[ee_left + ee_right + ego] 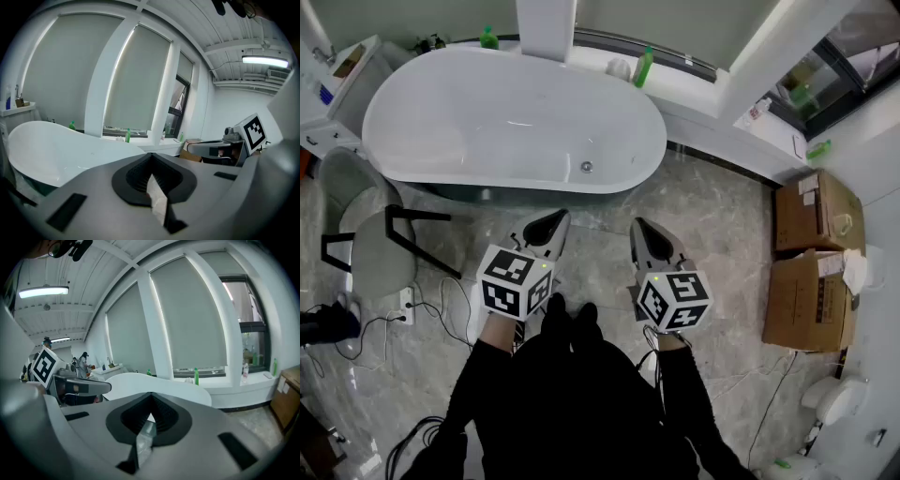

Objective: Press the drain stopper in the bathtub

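Observation:
A white oval bathtub [441, 164] stands on the marble floor ahead of me. A small round chrome fitting [586, 167] sits inside it near the near rim; I cannot tell whether it is the stopper. Both grippers hover over the floor, short of the tub and apart from it. My left gripper [557, 219] and right gripper [638, 227] point toward the tub, each with jaws closed together and nothing between them. The tub shows beyond the shut left gripper [151, 157] as a white wall [47, 150], and beyond the shut right gripper [151, 395] as a white rim [154, 380].
A grey chair with black legs [370, 248] stands left of me beside the tub. A power strip with cables [405, 305] lies on the floor. Cardboard boxes [814, 253] stack at the right. Green bottles [644, 66] stand on the window sill behind the tub.

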Available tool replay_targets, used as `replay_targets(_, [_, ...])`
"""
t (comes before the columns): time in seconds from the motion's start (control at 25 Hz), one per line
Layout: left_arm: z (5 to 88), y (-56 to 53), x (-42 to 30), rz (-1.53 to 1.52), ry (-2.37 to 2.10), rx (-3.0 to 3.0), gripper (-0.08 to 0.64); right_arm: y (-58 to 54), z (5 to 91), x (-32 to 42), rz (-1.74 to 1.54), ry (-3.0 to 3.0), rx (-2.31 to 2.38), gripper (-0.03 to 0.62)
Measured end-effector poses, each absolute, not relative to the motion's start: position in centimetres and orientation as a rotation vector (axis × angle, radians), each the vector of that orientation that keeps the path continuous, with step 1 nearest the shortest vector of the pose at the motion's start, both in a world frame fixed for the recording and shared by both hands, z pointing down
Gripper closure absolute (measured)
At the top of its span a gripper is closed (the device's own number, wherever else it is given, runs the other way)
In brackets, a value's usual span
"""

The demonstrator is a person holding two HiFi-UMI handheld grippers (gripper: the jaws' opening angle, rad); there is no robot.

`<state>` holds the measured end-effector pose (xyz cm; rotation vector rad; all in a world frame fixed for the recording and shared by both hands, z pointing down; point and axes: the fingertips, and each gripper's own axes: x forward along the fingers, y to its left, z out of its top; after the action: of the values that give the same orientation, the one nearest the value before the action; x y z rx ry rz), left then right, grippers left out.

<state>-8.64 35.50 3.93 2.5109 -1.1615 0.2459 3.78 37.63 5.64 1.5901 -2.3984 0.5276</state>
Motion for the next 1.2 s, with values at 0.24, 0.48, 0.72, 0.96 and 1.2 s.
replay_targets(0.24, [4.5,34.3,-9.1,0.245,-1.182,2.490,0.555,36.2,5.9,3.1,0.519,-2.397,1.578,0.592])
replay_targets(0.48, [4.9,33.6,-9.5,0.244,-1.184,2.476,0.555,35.5,6.5,2.6,0.537,-2.385,1.570,0.592])
replay_targets(0.72, [5.1,32.7,-10.4,0.241,-1.183,2.473,0.557,34.7,7.1,2.2,0.581,-2.383,1.556,0.591])
replay_targets(0.96, [5.5,31.4,-11.7,0.238,-1.169,2.486,0.556,33.6,7.9,1.6,0.599,-2.346,1.572,0.592])
replay_targets(1.2, [5.8,29.6,-12.3,0.249,-1.176,2.485,0.555,32.6,8.4,2.4,0.638,-2.303,1.634,0.591])
